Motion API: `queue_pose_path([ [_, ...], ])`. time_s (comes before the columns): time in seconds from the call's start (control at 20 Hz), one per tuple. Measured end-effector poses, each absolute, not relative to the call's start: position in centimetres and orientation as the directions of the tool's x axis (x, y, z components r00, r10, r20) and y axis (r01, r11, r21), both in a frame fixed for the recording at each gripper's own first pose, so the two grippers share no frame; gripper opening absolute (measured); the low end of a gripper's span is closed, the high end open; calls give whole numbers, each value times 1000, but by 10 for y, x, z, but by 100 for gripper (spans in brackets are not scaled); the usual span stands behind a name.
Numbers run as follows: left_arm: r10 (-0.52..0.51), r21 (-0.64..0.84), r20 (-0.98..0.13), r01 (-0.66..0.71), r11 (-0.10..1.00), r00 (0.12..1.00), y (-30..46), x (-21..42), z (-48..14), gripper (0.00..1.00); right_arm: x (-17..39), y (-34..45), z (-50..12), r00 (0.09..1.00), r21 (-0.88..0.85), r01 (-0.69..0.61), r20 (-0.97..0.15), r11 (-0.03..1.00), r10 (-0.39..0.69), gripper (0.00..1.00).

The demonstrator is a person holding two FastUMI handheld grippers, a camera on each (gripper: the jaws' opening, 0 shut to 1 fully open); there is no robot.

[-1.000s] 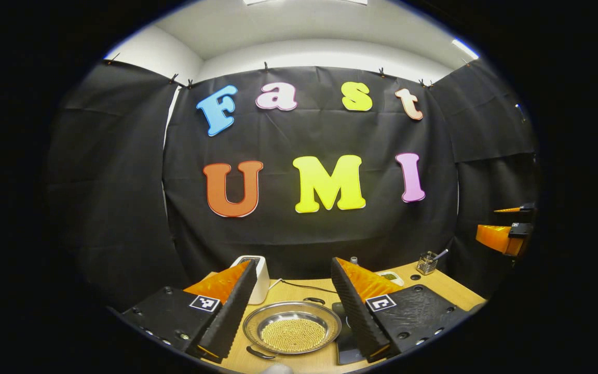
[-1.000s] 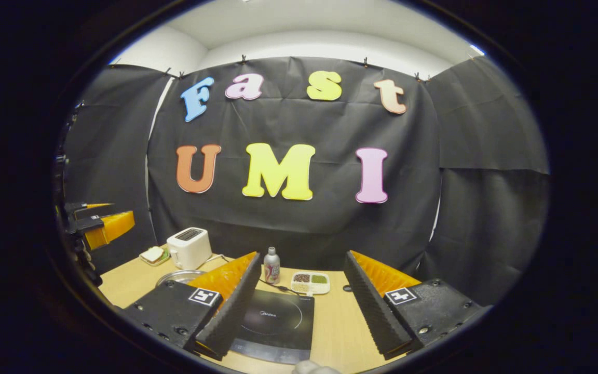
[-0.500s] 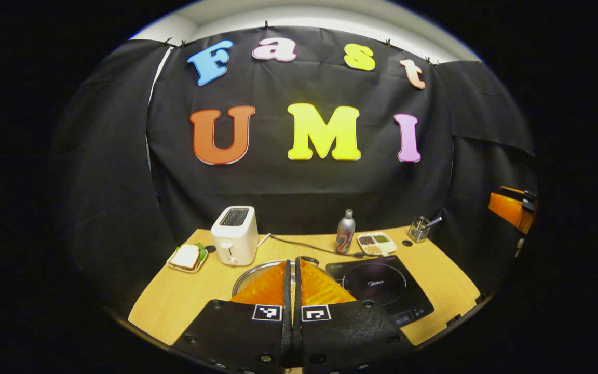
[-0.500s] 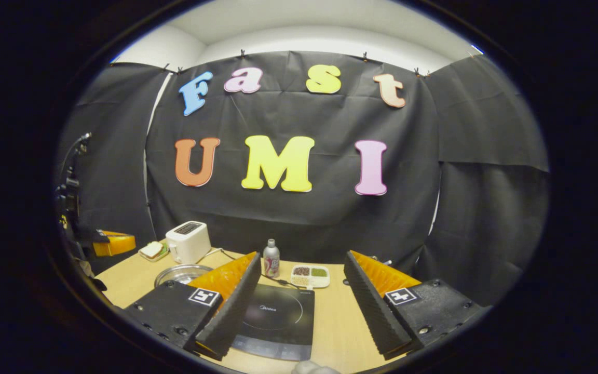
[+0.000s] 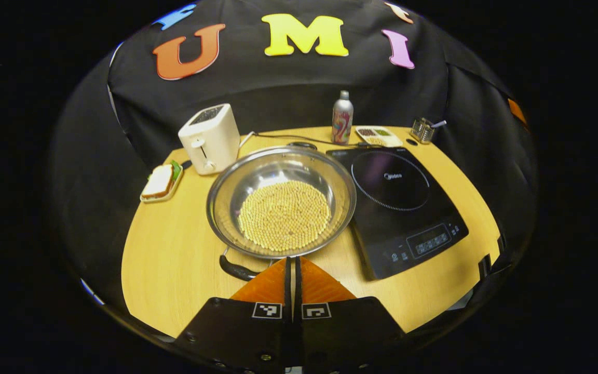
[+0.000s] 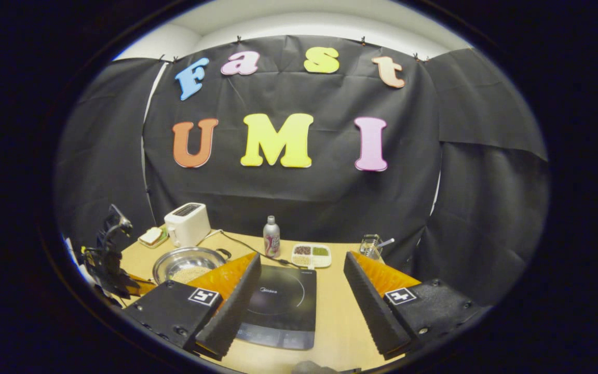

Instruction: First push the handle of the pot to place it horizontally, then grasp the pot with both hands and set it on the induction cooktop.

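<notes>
Nearest in the left gripper view, the left gripper point(image 5: 292, 270) hangs over the near edge of the round wooden table point(image 5: 174, 249) with its orange fingers pressed together, tips just short of the pot's rim and beside its near black handle point(image 5: 236, 269). The wide, shallow stainless-steel pot point(image 5: 281, 201) sits on the table left of the cooktop, its floor covered with small yellow beans point(image 5: 284, 214); a second handle point(image 5: 299, 145) shows at its far rim. Touching or nearly touching the pot's right side lies the flat black induction cooktop point(image 5: 397, 202). In the right gripper view, the right gripper point(image 6: 301, 291) is held above the cooktop's near edge, fingers spread wide and empty. Farther back stand a white toaster point(image 5: 211, 137), a sandwich on a small tray point(image 5: 160, 182), a slim metal bottle point(image 5: 342, 118), a divided white dish point(image 5: 378, 136) and a small glass holder point(image 5: 423, 129).
</notes>
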State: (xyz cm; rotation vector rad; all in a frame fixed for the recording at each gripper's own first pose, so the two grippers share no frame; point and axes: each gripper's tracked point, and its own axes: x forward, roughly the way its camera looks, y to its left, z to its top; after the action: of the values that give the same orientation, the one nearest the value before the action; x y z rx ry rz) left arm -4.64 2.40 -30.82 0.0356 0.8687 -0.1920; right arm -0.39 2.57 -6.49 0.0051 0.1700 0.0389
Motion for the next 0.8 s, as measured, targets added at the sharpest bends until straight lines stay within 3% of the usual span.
queue_pose_path([
  [0.25,-158,-64,-823,187,980,546,27,-46,-343,0,3,18,-67,983,21,-33,-180,999,36,97],
  [0.3,-149,-49,-831,196,979,536,29,-44,-348,10,4,17,-70,982,21,-35,-185,999,38,97],
  [0.35,-140,-38,-843,201,979,519,32,-44,-355,0,4,17,-71,981,20,-38,-191,999,42,97],
  [0.4,-139,-39,-853,203,978,503,33,-45,-361,0,5,17,-72,980,19,-41,-195,999,44,100],
  [0.45,-132,-35,-861,201,979,491,35,-45,-367,10,6,16,-72,979,17,-42,-197,999,45,97],
  [0.5,-127,-32,-866,202,979,483,37,-44,-371,0,6,15,-73,979,15,-43,-199,999,45,97],
  [0.55,-122,-28,-874,200,979,471,39,-46,-376,10,7,15,-73,978,15,-45,-201,999,47,100],
  [0.6,-124,-33,-876,199,979,465,38,-46,-378,0,8,14,-74,978,12,-47,-204,999,48,100],
  [0.65,-122,-32,-876,196,980,466,39,-46,-379,0,9,12,-74,977,7,-46,-207,999,47,97],
  [0.7,-116,-28,-877,191,981,467,41,-45,-379,10,9,11,-75,977,3,-44,-207,999,43,97],
  [0.75,-111,-26,-876,183,983,469,42,-45,-380,0,10,8,-73,978,2,-39,-205,999,39,97],
  [0.8,-105,-24,-875,174,984,473,44,-45,-380,0,10,6,-74,978,1,-35,-207,999,35,97],
])
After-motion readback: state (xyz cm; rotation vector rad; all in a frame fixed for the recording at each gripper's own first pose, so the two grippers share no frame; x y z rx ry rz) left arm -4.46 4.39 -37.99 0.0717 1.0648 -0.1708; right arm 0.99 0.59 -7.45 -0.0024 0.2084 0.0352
